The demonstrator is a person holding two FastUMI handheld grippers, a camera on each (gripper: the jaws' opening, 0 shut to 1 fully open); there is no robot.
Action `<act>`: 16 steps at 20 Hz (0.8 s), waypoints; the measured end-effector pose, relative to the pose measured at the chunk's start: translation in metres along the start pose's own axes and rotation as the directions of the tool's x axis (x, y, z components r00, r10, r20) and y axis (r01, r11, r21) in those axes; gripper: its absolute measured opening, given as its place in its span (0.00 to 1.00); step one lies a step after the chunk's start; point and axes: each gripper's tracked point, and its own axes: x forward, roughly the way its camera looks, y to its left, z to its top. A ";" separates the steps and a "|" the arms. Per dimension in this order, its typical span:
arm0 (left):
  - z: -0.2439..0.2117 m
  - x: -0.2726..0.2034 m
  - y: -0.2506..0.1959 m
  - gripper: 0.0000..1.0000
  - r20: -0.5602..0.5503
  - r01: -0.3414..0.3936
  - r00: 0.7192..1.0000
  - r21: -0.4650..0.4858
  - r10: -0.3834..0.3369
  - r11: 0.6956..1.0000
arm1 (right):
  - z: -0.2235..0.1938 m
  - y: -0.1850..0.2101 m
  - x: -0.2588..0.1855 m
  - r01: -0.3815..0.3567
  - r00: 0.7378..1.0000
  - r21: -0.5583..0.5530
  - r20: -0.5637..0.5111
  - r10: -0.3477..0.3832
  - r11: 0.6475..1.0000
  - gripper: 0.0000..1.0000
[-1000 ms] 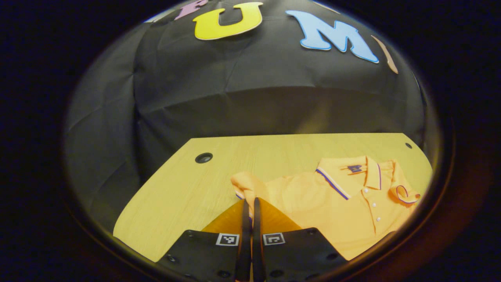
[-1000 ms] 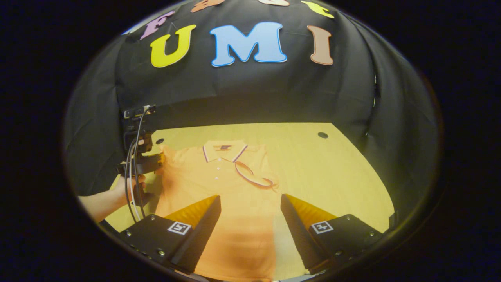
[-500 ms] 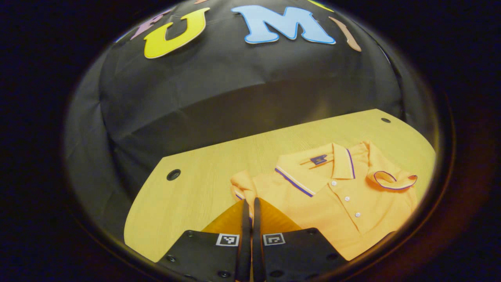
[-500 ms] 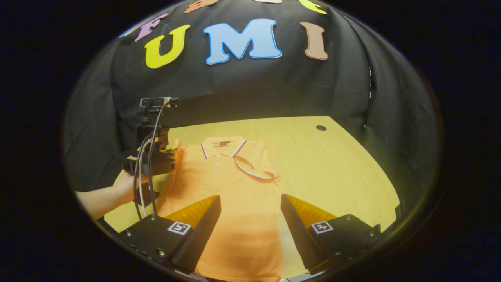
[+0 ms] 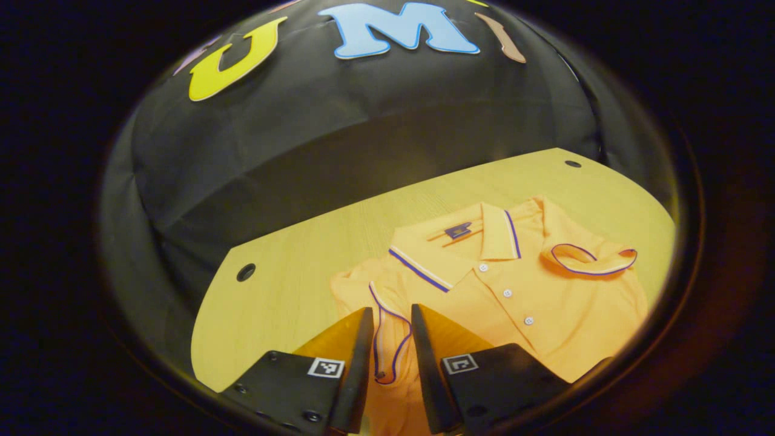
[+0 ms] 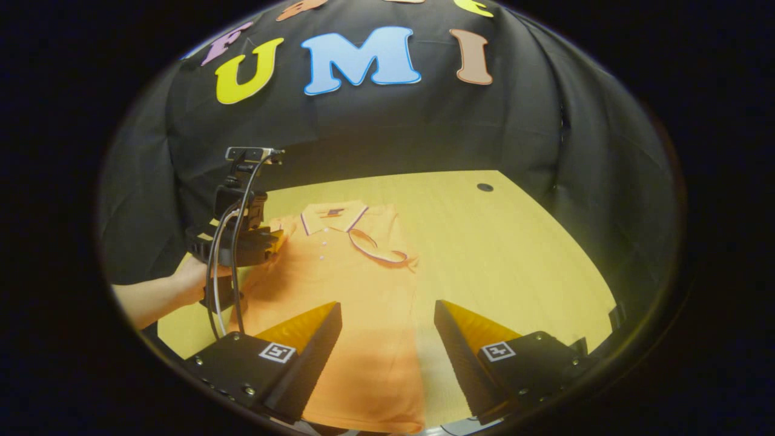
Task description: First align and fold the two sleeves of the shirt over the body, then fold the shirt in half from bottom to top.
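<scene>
Light wooden tabletop point(image 6: 514, 254) carries an orange polo shirt point(image 5: 545, 303) lying flat, collar toward the black cloth wall. The left gripper point(image 5: 387, 327) stands narrowly parted, its fingers straddling the striped sleeve cuff point(image 5: 387, 339) without pinching it. The right gripper point(image 6: 387, 321) hangs wide apart above the shirt's lower body.

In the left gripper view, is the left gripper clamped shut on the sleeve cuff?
No: the left gripper has its fingers parted, and the striped sleeve cuff lies loose in the gap between them.
</scene>
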 end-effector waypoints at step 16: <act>-0.069 -0.138 -0.007 0.96 -0.034 0.021 0.999 -0.196 -0.028 0.980 | -0.085 -0.007 -0.024 -0.051 0.996 -0.119 -0.073 0.043 0.992 0.96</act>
